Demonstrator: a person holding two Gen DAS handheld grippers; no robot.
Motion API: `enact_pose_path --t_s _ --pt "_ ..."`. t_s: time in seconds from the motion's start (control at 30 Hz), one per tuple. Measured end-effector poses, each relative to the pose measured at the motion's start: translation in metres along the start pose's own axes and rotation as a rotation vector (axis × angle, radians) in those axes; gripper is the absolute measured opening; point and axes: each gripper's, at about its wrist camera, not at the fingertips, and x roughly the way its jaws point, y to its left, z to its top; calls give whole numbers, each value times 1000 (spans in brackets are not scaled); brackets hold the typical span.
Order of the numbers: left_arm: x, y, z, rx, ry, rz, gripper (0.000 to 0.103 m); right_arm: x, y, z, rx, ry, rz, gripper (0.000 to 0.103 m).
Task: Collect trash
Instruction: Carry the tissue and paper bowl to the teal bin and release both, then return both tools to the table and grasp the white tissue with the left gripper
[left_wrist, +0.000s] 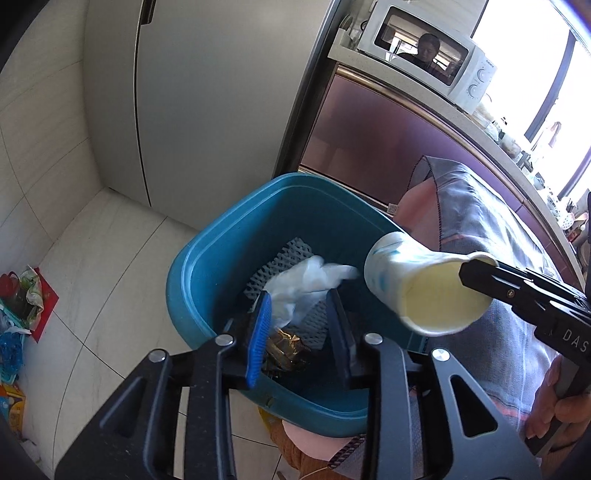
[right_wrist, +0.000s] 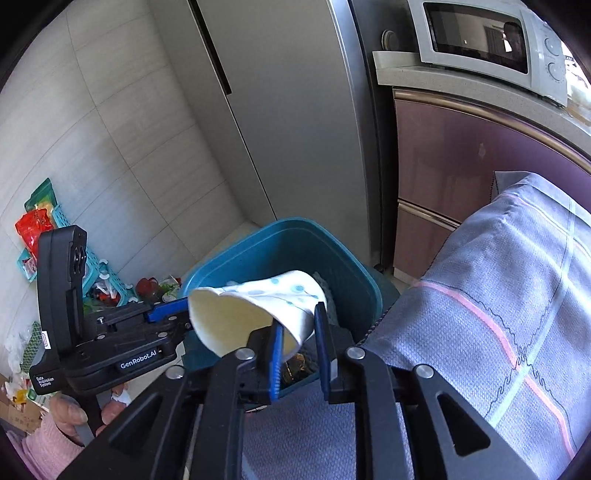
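A blue trash bin (left_wrist: 192, 258) (right_wrist: 258, 236) stands on the floor below both grippers. My left gripper (left_wrist: 299, 328) hangs over it, open, with nothing between its fingers. Below it a white plastic bag (left_wrist: 306, 284) lies on grey foam mesh (left_wrist: 284, 258) and a gold wrapper (left_wrist: 288, 343) inside the bin. A crushed white paper cup (right_wrist: 258, 295) (left_wrist: 406, 273) with blue dots tilts over the bin's rim. My right gripper (right_wrist: 299, 347) straddles the cup's wall, one finger inside the mouth and one outside, with a gap between pads and wall. The left gripper (right_wrist: 173, 314) shows in the right wrist view.
A grey checked cloth (right_wrist: 498, 295) (left_wrist: 480, 229) covers something right beside the bin. A tall fridge (left_wrist: 207, 92) and a purple cabinet (right_wrist: 461, 166) bearing a microwave (left_wrist: 424, 51) stand behind. Bags, wrappers and a teal basket (right_wrist: 92, 266) litter the floor at left.
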Motion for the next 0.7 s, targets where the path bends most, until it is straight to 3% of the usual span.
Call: enact_pose_path --t_s 0.03,0.4,0.53,0.7 --pt "1 1 0 -3 1 2 35 2 -1 1 3 2 -5 28" --pt "-9 -4 -4 1 -23 -14 35 -7 -13 -2 37 -25 12 28" --pt "-23 -14 -6 27 -54 -43 46 -26 -18 -13 40 -55 24 30" --pt "-39 -42 -10 82 -91 -114 51 -64 -25 -31 42 -123 12 36"
